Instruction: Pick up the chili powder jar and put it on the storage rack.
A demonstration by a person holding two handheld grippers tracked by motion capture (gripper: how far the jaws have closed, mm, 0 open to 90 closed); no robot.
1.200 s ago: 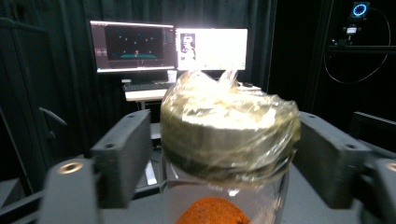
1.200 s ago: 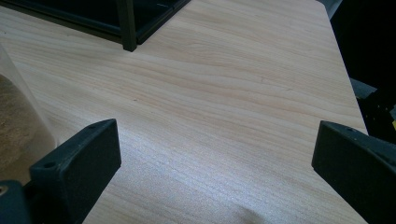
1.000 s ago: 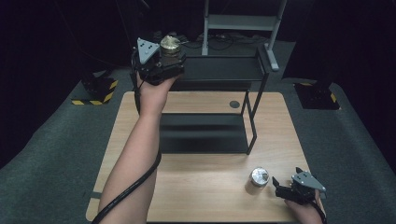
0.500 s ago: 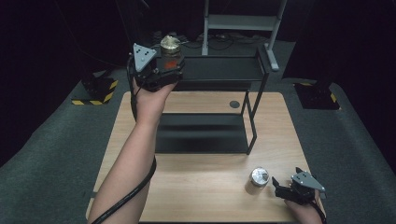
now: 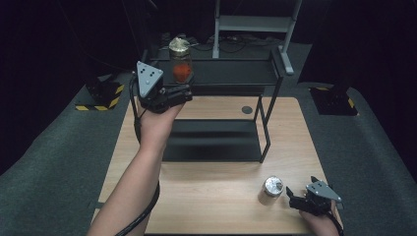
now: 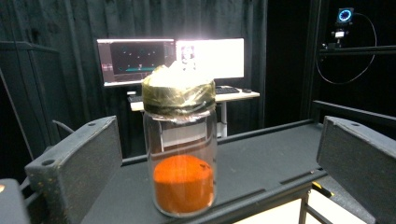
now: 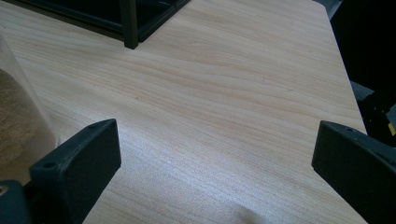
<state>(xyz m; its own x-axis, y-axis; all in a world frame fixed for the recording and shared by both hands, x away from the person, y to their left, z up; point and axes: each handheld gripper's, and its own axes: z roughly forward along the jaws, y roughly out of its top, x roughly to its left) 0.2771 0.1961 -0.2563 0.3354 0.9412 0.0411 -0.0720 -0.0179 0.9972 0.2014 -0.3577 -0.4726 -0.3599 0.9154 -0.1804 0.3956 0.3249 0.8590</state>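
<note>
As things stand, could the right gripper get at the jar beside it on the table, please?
Probably yes. The right gripper rests on the table with its jaws open, and the jar stands just to its left with bare wood between them. The jaws point past the jar, so the gripper would likely need to turn.

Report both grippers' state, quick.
Left gripper: open, jaws apart beside the jar of orange powder on the shelf.
Right gripper: open, holding nothing.
</note>
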